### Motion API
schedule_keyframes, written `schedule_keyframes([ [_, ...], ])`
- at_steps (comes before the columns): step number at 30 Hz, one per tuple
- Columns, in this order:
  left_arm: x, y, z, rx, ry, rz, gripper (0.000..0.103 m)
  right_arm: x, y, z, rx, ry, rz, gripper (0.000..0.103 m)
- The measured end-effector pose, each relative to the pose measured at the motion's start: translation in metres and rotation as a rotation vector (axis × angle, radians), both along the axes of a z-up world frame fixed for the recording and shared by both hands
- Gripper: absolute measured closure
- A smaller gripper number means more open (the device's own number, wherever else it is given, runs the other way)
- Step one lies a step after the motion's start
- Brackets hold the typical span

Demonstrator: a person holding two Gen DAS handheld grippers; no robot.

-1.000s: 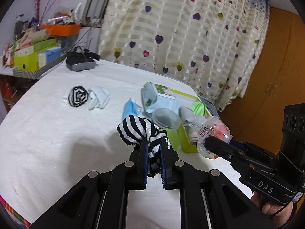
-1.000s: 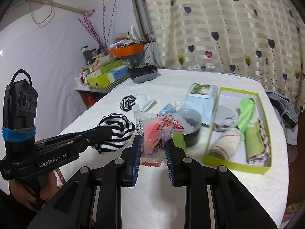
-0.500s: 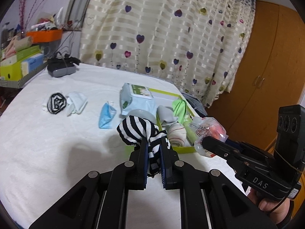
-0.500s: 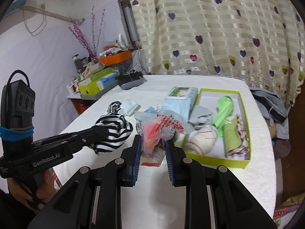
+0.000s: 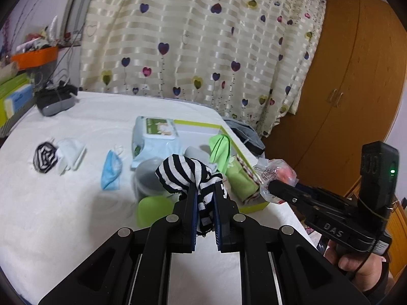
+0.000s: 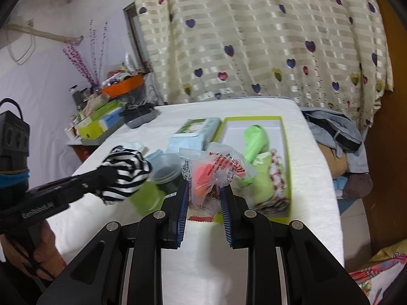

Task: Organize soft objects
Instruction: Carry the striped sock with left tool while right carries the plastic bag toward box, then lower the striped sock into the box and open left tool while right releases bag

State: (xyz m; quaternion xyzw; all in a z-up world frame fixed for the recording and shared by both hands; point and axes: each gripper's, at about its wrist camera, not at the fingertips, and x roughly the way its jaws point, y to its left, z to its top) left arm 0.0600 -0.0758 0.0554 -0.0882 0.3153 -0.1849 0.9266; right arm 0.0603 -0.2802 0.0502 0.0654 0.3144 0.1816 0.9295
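Both grippers have swung right across the table since the earlier frames; the yellow-green box [image 6: 287, 152] now sits straight ahead of them, closer than before. Grips unchanged. Left gripper [image 5: 205, 193] is clamped narrow on a black-and-white striped cloth [image 5: 183, 174], bunched above the fingertips and hanging down between them, held above the white table [image 5: 63, 216]. Right gripper [image 6: 204, 195] is closed partway on a clear plastic packet [image 6: 213, 170] with something orange-red inside, held up over the box's near end. In the box: green cloth [image 6: 255, 139], another green roll with a red-patterned edge [image 6: 264, 183]. Beside the box on its left: wet-wipes pack [image 5: 155, 137], grey bowl [image 5: 148, 175], green lid [image 5: 152, 209]. Farther left on the table: blue face mask [image 5: 111, 169], white cloth [image 5: 71, 153], small striped roll [image 5: 44, 156]. Motion blur on the near items.
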Motion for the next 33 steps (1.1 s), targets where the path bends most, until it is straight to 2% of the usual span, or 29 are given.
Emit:
schedule_keyframes([
  [6,0.016,-0.012,0.001,0.004,0.001,-0.02,0.093,0.026,-0.018,-0.017,-0.011,0.047,-0.047,0.077],
  [18,0.049,-0.038,-0.001,0.03,0.014,-0.048,0.093,0.067,-0.004,-0.064,-0.068,0.189,0.041,0.076],
  [21,0.056,-0.044,-0.003,0.033,0.019,-0.054,0.093,0.063,-0.009,-0.063,-0.071,0.177,0.044,0.073],
  [25,0.062,-0.05,-0.005,0.034,0.025,-0.067,0.093,0.054,-0.008,-0.055,-0.102,0.145,0.046,0.059],
  [33,0.078,-0.069,-0.009,0.049,0.034,-0.09,0.093,0.047,-0.017,-0.045,-0.086,0.101,0.032,0.059],
])
